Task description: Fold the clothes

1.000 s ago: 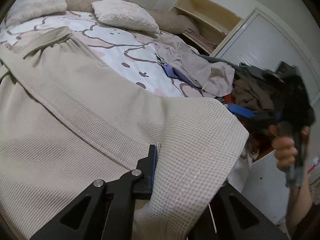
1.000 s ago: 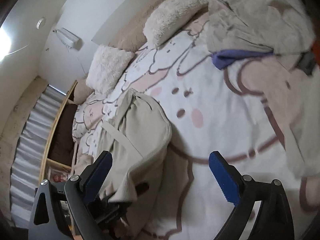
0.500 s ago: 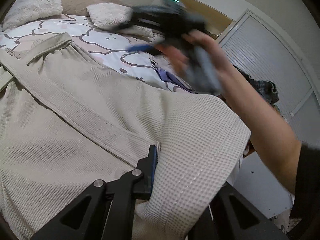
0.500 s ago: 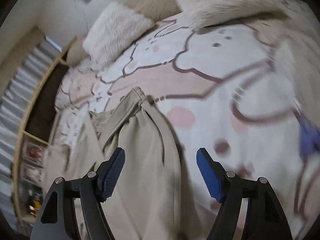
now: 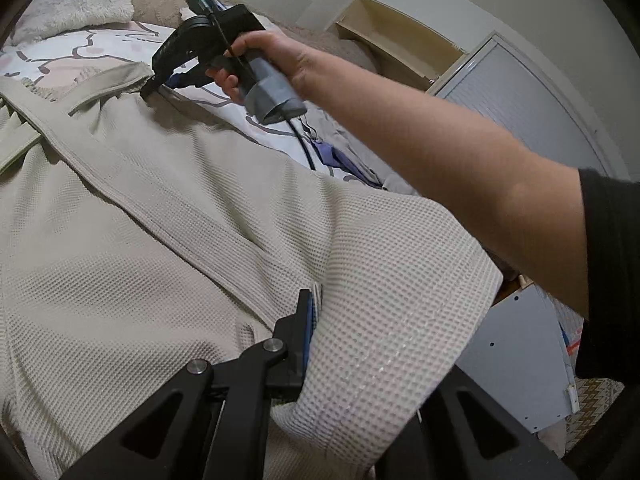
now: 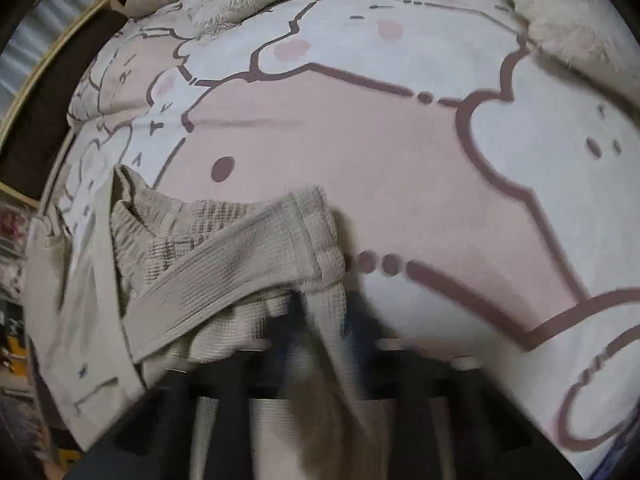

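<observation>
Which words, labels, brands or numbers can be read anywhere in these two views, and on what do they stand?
None can be read.
Bedsheet: cartoon drawings only, no letters.
Beige waffle garment: no label or tag in view.
Right claw: a green light on its body, no marking.
Cabinet: coloured marks at its right edge, too small to read.
Left shelf clutter: too blurred to read.

Your garment is a beige waffle-knit robe, spread wide across the bed with its flat band collar running diagonally over the body. You've got one lower edge pinched up, so the cloth humps there in a raised fold. At the far end, the gathered corner with its belt strip lies bunched and creased, a strand of fabric drawn upward from it.
</observation>
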### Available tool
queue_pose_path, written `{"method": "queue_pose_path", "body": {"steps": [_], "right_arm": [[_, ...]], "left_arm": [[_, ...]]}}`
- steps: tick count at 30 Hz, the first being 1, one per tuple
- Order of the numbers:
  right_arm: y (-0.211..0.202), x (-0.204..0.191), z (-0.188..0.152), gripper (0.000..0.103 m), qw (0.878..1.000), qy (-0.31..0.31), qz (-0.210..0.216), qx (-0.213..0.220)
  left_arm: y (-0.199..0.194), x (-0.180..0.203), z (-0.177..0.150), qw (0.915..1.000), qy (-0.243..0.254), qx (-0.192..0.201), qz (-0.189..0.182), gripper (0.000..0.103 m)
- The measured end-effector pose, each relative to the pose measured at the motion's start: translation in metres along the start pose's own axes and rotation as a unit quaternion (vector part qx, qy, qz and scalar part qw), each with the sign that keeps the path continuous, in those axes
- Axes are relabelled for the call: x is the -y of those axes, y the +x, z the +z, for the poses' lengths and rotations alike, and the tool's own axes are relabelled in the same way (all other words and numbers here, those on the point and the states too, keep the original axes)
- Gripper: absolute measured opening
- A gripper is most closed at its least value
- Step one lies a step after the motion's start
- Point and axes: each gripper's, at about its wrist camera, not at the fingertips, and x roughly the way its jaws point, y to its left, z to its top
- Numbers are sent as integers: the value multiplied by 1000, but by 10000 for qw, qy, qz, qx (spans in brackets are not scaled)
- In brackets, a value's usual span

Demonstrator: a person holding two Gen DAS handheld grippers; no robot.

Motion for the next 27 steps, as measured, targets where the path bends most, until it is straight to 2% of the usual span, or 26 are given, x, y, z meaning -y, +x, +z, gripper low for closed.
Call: {"method": "queue_pose_path", "body": {"steps": [3, 7, 12, 15, 21, 27], "right_arm": [[-24, -5, -11, 13, 9990, 136, 39, 434], [-67, -17, -20, 12, 9953, 506, 257, 783], [-92, -70, -9, 12, 9948, 589, 251, 797], [-100, -112, -6, 12, 9947, 329, 242, 943], [-91, -180, 7, 12, 9923, 513, 468, 1023], [-35, -241, 27, 12, 9944, 789, 276, 649]], "left_arm": [[-14, 4, 0, 9999, 0, 132, -80, 7], [-55, 13, -7, 9985, 143, 522, -41, 7], [-114, 10, -23, 9946, 113, 988, 303, 7], [-153, 1, -36, 9896, -32, 1312, 589, 7], [-221, -30, -64, 9741, -597, 1962, 952, 7], [-257, -85, -102, 9548, -1406, 2228, 1377, 7]]}}
